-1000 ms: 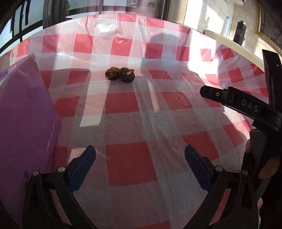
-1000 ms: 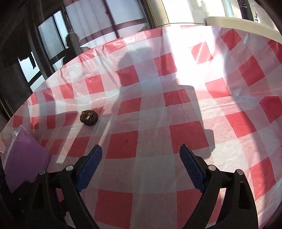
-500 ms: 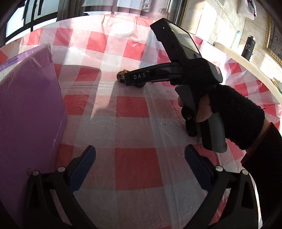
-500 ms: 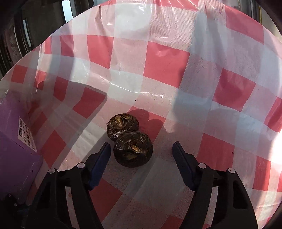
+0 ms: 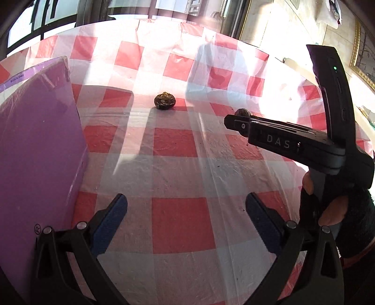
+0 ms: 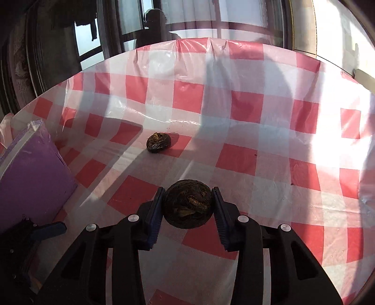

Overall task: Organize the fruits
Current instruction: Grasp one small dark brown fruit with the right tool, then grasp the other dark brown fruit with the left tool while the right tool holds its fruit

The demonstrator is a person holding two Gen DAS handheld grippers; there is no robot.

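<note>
My right gripper (image 6: 188, 206) is shut on a dark brown round fruit (image 6: 188, 207) and holds it above the red-and-white checked tablecloth (image 6: 234, 131). A second dark fruit (image 6: 158, 142) lies on the cloth farther off, to the left. In the left wrist view that lying fruit (image 5: 164, 101) sits mid-table, and the right gripper (image 5: 236, 122) comes in from the right with the held fruit (image 5: 243, 112) partly hidden behind it. My left gripper (image 5: 186, 211) is open and empty above the cloth.
A purple box (image 5: 35, 150) stands at the left of the table, also in the right wrist view (image 6: 30, 171). The table's far edge (image 5: 164, 22) runs along windows. The person's gloved hand (image 5: 339, 211) holds the right gripper's handle.
My right gripper closed on the nearer of the two fruits, lifted it and drew back to the right. The other fruit stays where it lay. The left gripper barely moved.
</note>
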